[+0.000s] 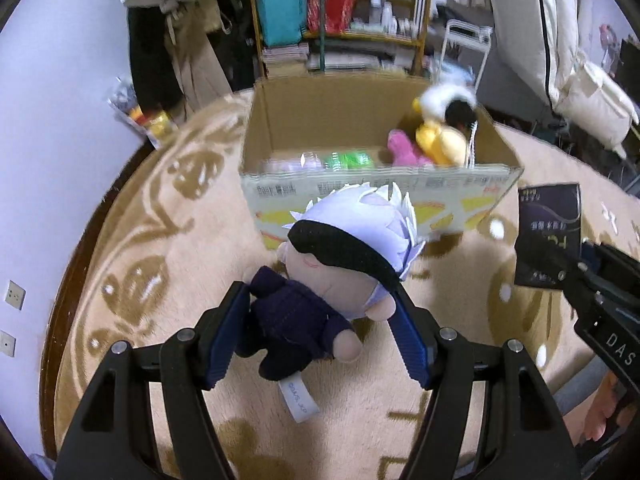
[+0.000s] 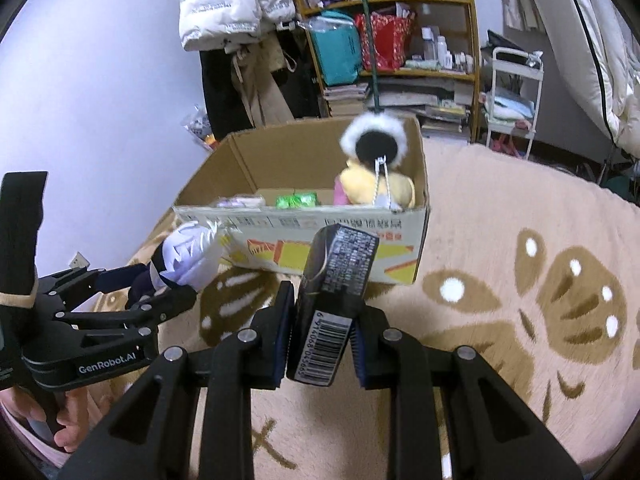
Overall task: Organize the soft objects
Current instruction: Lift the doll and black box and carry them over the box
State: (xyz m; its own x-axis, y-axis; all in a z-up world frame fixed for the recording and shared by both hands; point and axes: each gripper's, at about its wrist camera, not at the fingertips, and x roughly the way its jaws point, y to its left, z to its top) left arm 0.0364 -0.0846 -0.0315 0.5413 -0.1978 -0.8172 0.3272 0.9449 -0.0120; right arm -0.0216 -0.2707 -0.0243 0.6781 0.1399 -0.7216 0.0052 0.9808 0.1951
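My left gripper is shut on a plush doll with pale lilac hair, a black blindfold and a dark blue suit, held above the rug. The same doll shows at the left of the right wrist view, in the left gripper. My right gripper is shut on a black pack with a barcode; that pack appears at the right of the left wrist view. Ahead stands an open cardboard box holding a yellow plush, a pink plush and green packets.
A beige rug with brown leaf pattern covers the floor. Behind the box stand a wooden shelf full of bags and books, hanging coats, and a white cart. A person's hand holds the left gripper's handle.
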